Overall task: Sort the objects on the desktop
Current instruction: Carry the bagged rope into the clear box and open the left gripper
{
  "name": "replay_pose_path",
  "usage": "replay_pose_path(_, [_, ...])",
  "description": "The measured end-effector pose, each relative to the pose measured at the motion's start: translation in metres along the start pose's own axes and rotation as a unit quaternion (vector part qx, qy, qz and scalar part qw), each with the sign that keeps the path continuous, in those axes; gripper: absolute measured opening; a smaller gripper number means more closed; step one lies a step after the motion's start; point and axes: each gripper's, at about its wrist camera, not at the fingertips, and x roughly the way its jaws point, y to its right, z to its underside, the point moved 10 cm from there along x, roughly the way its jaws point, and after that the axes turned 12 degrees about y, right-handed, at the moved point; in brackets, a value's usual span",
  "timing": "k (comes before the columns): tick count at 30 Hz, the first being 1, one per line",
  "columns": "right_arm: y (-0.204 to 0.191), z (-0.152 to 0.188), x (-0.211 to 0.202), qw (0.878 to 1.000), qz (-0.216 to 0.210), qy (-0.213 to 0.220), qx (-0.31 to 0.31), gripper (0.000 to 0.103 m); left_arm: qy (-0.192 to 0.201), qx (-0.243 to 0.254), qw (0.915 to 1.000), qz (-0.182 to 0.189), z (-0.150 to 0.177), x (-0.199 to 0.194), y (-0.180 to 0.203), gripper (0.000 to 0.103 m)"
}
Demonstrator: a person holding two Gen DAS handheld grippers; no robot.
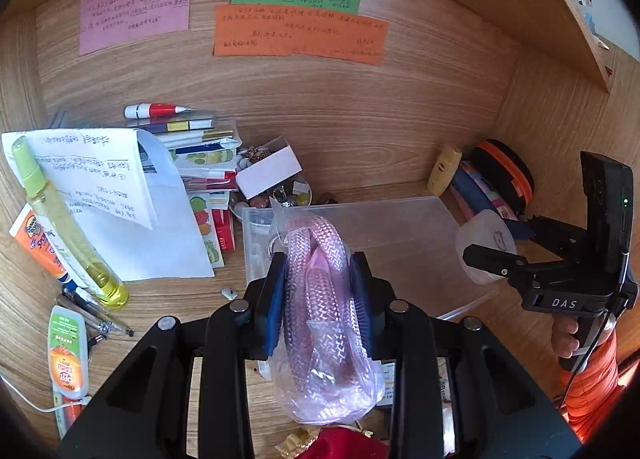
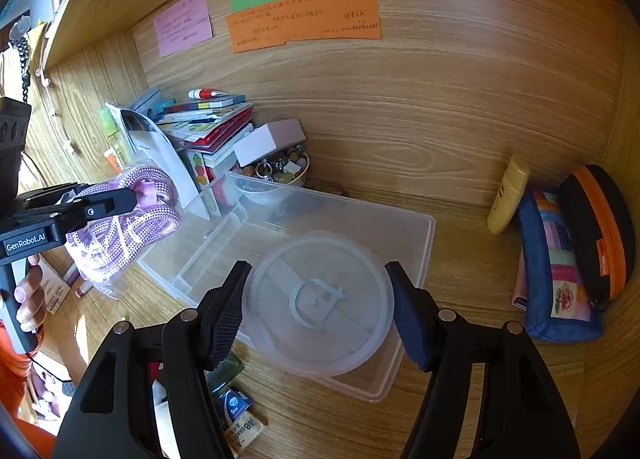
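Wooden desk [image 2: 460,259] alcove, sticky notes [image 1: 300,31] on far wall. Left gripper [image 1: 318,299] pinches bagged pink rope [image 1: 320,279] above clear plastic bin [image 2: 416,227], near its left end. Right gripper [image 2: 318,311] clamps round translucent lid [image 2: 320,303] over bin's near-right part.

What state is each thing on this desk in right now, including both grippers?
Left gripper: jaws shut on the bagged pink braided cord, lifted.
Right gripper: jaws shut on the round translucent plastic lid.
Clear rectangular plastic bin: open, on the desk.
Small white cardboard box: open.
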Motion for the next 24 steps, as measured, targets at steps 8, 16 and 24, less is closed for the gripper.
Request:
replay_pose_path(8, [0.002, -0.002, 0.031, 1.0, -0.006, -0.016, 0.005, 0.064, -0.001, 0.006, 1.0, -0.001, -0.007, 0.031, 0.001, 0.031])
replay_pose_path(16, [0.005, 0.018, 0.057, 0.999, 0.003, -0.041, -0.001, 0.064, -0.037, 0.005, 0.9993, 0.0, 0.012, 0.065, -0.001, 0.031])
replay_pose_path(24, [0.004, 0.036, 0.074, 0.997, 0.017, -0.077, -0.026, 0.064, -0.069, 0.018, 0.9975, 0.0, 0.034, 0.088, -0.002, 0.031])
